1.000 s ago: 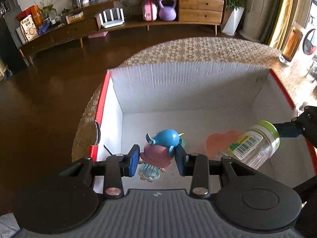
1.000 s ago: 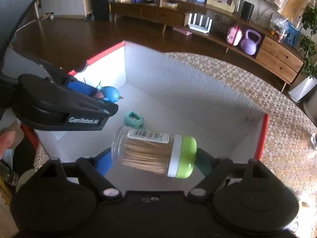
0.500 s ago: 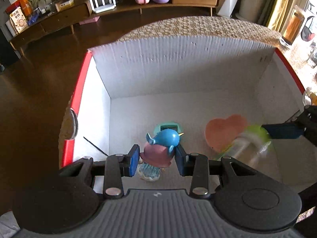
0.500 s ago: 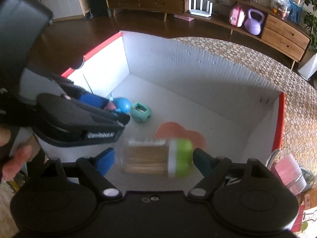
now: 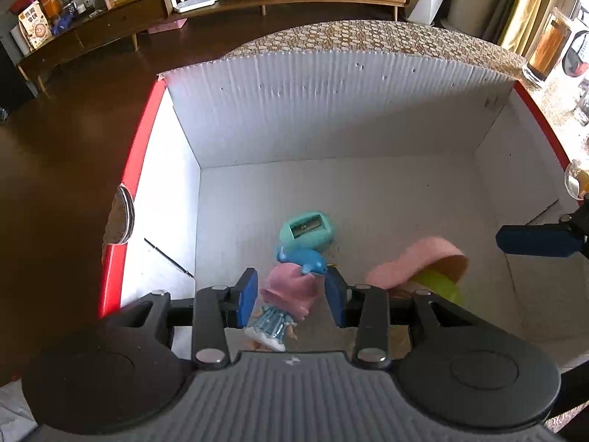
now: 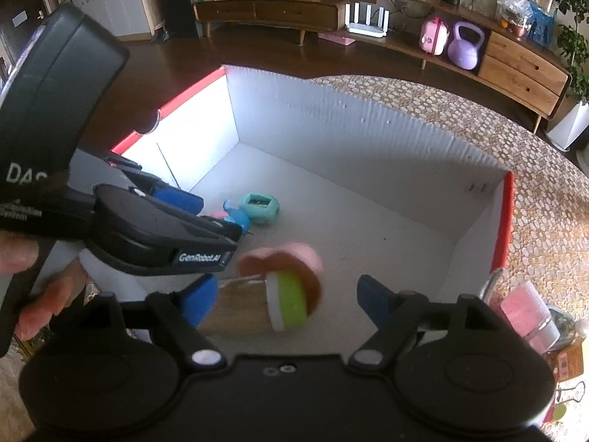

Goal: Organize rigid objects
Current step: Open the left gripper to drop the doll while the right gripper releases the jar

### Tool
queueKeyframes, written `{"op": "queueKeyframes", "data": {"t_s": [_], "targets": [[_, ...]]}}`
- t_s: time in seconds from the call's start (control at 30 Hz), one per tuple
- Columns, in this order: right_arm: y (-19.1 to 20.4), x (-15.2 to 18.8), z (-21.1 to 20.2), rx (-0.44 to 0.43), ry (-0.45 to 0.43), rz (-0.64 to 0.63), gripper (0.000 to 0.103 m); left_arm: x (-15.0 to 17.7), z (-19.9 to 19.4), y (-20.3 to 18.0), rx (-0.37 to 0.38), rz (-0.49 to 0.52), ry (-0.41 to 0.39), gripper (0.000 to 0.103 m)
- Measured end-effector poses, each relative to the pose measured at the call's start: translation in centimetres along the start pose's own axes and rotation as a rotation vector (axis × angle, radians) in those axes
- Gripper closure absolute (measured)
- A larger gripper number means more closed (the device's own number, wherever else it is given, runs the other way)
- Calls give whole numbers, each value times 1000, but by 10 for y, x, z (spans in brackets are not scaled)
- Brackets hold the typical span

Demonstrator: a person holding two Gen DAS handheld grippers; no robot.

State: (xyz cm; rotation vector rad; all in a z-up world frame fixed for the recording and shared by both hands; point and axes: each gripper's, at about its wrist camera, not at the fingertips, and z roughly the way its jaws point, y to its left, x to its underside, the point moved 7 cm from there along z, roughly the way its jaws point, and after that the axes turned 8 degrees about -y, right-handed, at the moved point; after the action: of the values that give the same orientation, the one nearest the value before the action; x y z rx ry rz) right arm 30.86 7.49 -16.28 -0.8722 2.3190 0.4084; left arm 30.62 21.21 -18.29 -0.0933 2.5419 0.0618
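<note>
A white box with red rims [image 5: 331,118] [image 6: 331,136] sits on the woven table. My left gripper [image 5: 291,296] has opened; the pink-hatted doll figurine with a blue dolphin [image 5: 291,291] lies between its blue pads, just apart from them. My right gripper [image 6: 285,298] is open above the box floor. The toothpick jar with green lid [image 6: 265,305] lies blurred below it, against a pink heart-shaped dish [image 6: 291,254] [image 5: 419,261]. A teal pencil sharpener [image 5: 307,230] [image 6: 259,208] rests on the box floor.
The woven mat table [image 6: 515,154] surrounds the box. A pink container [image 6: 526,313] and other items stand at the right of the box. An amber glass jar [image 5: 548,48] stands at the far right. A wooden sideboard [image 5: 221,3] lines the back wall.
Both grippers lowered into the box. The right gripper opened and let the toothpick jar drop onto the heart dish. The left gripper's pads widened off the doll.
</note>
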Motion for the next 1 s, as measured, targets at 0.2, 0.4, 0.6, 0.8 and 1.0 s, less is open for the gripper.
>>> {"op": "queueKeyframes", "data": {"t_s": [0.2, 0.4, 0.6, 0.8, 1.0], "targets": [[-2, 0, -16, 9, -26, -5, 20, 0, -16, -4, 1, -3, -46, 40], [-3, -1, -31, 10, -51, 3, 19, -5, -32, -8, -17, 14, -84, 40], [-4, -1, -53, 8, -86, 13, 18, -13, -54, -12, -33, 15, -131, 40], [-5, 1, -80, -5, -128, 31, 15, -15, -77, -18, -34, 14, -174, 40], [-12, 6, -107, -8, -168, 55, 11, -13, -100, -27, -17, 11, -205, 40]]}}
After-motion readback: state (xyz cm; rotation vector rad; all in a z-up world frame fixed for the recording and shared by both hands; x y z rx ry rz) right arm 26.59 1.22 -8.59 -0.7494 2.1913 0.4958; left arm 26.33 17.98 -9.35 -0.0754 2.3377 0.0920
